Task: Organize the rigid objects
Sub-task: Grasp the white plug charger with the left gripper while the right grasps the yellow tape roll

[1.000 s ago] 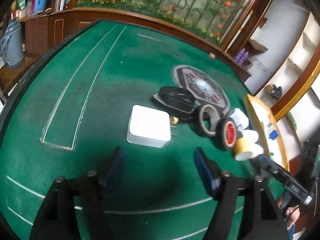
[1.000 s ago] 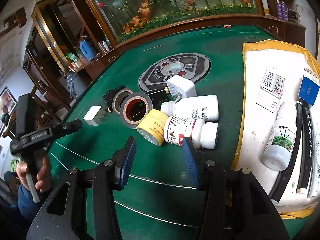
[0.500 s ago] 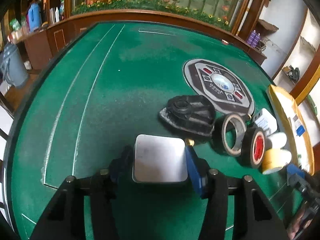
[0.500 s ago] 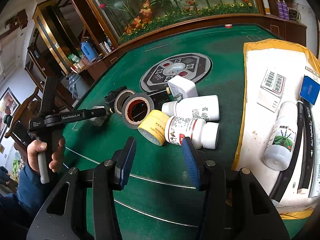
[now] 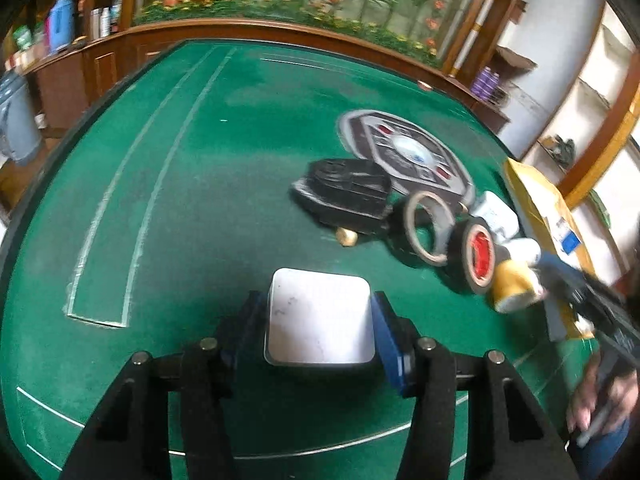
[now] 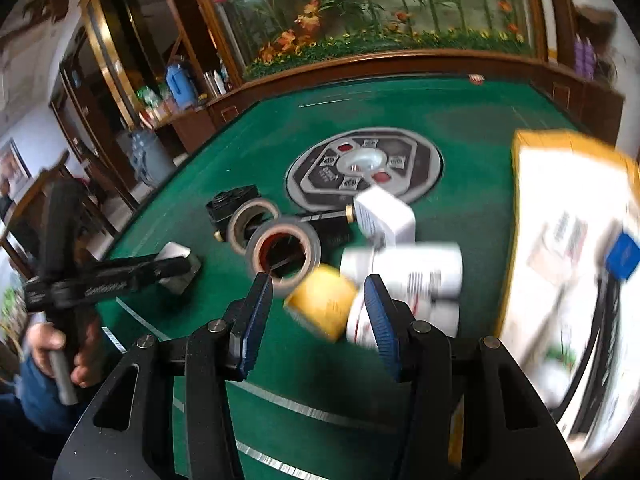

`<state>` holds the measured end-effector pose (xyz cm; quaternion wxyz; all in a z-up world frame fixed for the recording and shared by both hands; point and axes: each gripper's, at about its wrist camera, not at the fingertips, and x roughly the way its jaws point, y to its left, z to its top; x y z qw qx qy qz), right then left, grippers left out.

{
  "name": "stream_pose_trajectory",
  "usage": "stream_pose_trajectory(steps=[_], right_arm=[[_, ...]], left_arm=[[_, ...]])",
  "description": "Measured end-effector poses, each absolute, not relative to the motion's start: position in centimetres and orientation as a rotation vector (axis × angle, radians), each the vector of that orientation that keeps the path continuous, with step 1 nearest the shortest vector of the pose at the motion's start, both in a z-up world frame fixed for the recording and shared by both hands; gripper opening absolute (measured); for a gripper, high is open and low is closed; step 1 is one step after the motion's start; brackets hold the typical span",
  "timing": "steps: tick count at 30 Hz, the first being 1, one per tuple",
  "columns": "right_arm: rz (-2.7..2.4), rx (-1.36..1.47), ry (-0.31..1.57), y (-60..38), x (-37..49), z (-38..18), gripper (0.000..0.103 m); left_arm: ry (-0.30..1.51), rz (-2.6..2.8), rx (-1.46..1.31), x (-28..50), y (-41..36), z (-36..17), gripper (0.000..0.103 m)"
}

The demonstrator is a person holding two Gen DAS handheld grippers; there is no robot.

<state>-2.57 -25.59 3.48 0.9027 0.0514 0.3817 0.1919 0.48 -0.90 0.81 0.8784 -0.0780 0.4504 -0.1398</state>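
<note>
Left wrist view: white box clamped on the green felt

The left gripper [image 5: 318,322] reached forward low over the table, its blue pads [image 5: 386,340] pressed against both sides of the white box [image 5: 319,317], which sat near the front of the felt, apart from the other items. In the right wrist view the same tool showed as a black arm held in a hand [image 6: 56,350] at the left edge, with the box at its tip. The right gripper [image 6: 318,314] hovered with its two fingers spread wide, holding nothing; a yellow-capped jar [image 6: 322,304] lay on its side just ahead of the gap, blurred.

The green felt table [image 5: 192,208] carried pale painted lines and an octagonal grey panel [image 5: 408,152] at its middle. A wooden rail ran round the far edge, with a flower mural [image 6: 360,12] behind it and wooden shelving to the left.

Beyond the box lay a black plastic part [image 5: 346,194], a small brass piece [image 5: 346,237], a tan tape roll [image 5: 426,228] and a black tape roll with a red core [image 5: 476,254], the two rolls leaning together. White bottles [image 6: 408,268] and a white plug adapter [image 6: 386,216] lay just beyond the jar, beside a yellow-edged white mat [image 6: 568,240], too smeared to read.
</note>
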Motion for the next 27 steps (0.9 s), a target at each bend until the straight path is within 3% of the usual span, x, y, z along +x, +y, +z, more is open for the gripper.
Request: stream_pose_trajectory(steps=[14, 18, 27], right_arm=[[0.655, -0.005, 0.888, -21.3, -5.4, 1.8, 0.05], [0.627, -0.05, 0.884, -20.9, -5.9, 1.9, 0.05], [0.559, -0.096, 0.911, -19.4, -6.1, 1.5, 0.049]], left_arm=[[0.95, -0.392, -0.083, -0.3, -3.0, 0.9, 0.055], [0.953, -0.415, -0.051, -0.8, -3.8, 0.9, 0.071], [0.93, -0.383, -0.01, -1.0, -4.1, 0.8, 0.066]])
